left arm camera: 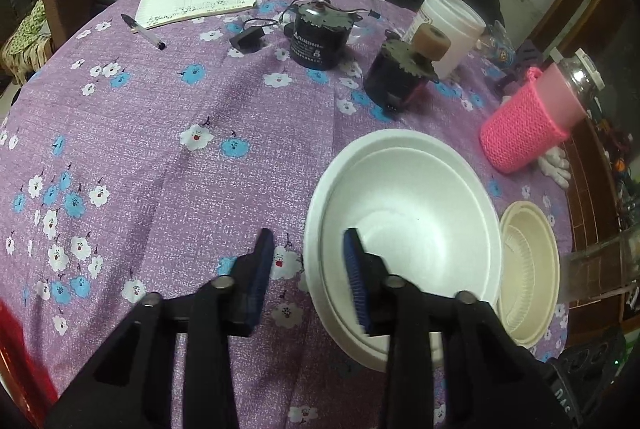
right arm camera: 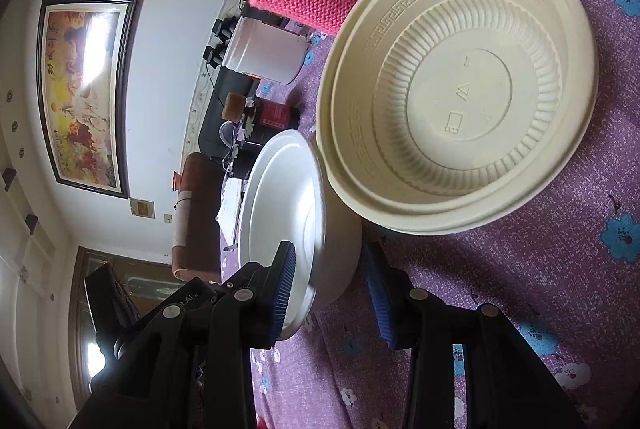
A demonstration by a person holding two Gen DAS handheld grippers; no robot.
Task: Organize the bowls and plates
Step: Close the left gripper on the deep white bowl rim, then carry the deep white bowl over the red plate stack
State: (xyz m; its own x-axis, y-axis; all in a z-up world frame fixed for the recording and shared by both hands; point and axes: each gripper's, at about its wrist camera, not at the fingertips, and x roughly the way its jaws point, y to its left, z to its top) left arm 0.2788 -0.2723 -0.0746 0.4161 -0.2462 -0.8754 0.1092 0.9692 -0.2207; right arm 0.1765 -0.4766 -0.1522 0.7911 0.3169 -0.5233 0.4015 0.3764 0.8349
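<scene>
The white bowl (left arm camera: 404,229) sits on the purple floral table (left arm camera: 160,157), right of centre and touching the cream bowl (left arm camera: 532,269) on its right. The left tool (left arm camera: 310,281) is spread open across the white bowl's near-left rim, one pad inside and one outside, without pinching. The right tool (right arm camera: 330,293) is likewise open around the white bowl (right arm camera: 288,213), its wall between the fingers. A pink knit-sleeved bottle (left arm camera: 528,125) stands farther right.
</scene>
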